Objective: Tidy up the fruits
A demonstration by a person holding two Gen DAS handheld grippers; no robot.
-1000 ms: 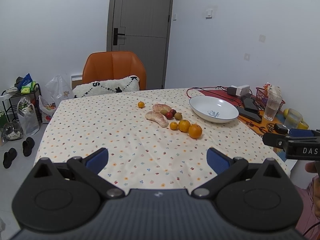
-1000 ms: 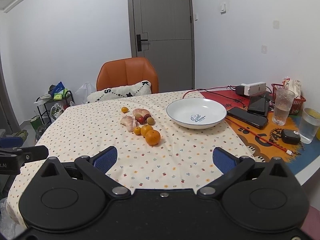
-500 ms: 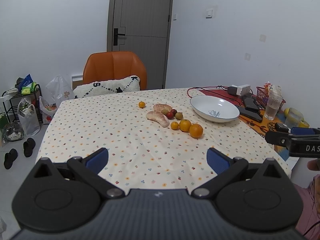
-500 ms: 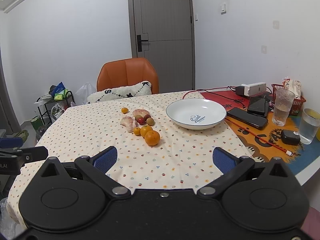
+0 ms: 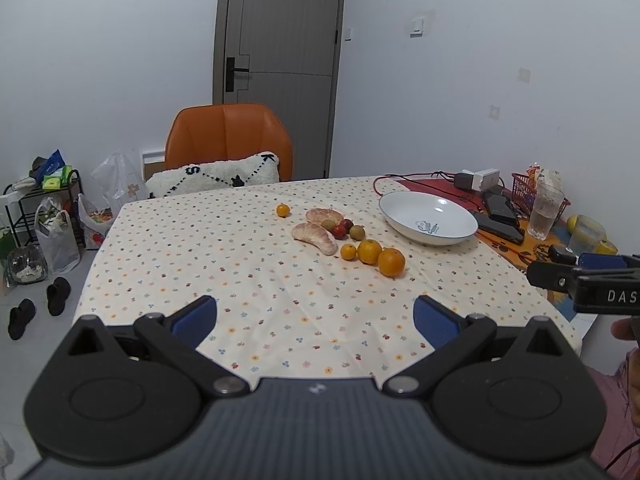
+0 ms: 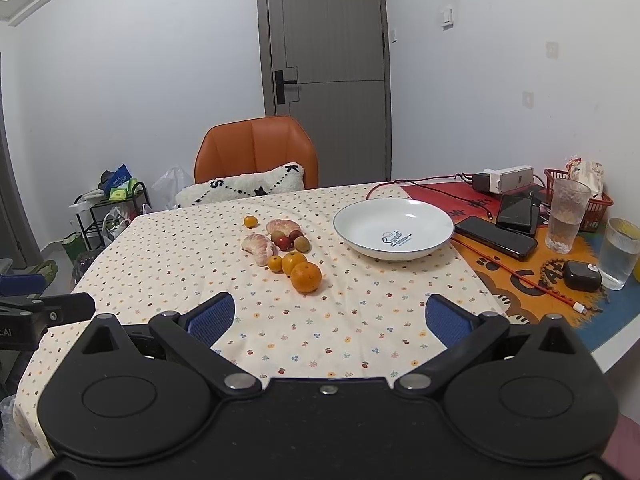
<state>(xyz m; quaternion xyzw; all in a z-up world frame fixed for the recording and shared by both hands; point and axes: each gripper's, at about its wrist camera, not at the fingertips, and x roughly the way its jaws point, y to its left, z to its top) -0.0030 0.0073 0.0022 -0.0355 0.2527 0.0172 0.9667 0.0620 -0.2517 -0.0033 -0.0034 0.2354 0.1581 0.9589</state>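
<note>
over the near edge of the table [image 6: 360,332], both grippers, left gripper [image 5: 314,318] and right gripper [image 6: 330,316], have barely shifted, jaws apart and empty; fruits [image 6: 306,277] untouched, bowl [image 6: 394,226] still empty.

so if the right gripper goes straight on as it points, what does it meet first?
Probably the biggest orange, nearest of the fruit cluster, just left of the line between the open fingers. Before it only bare tablecloth shows. Depth is unclear; it might pass between the orange and the white bowl.
</note>
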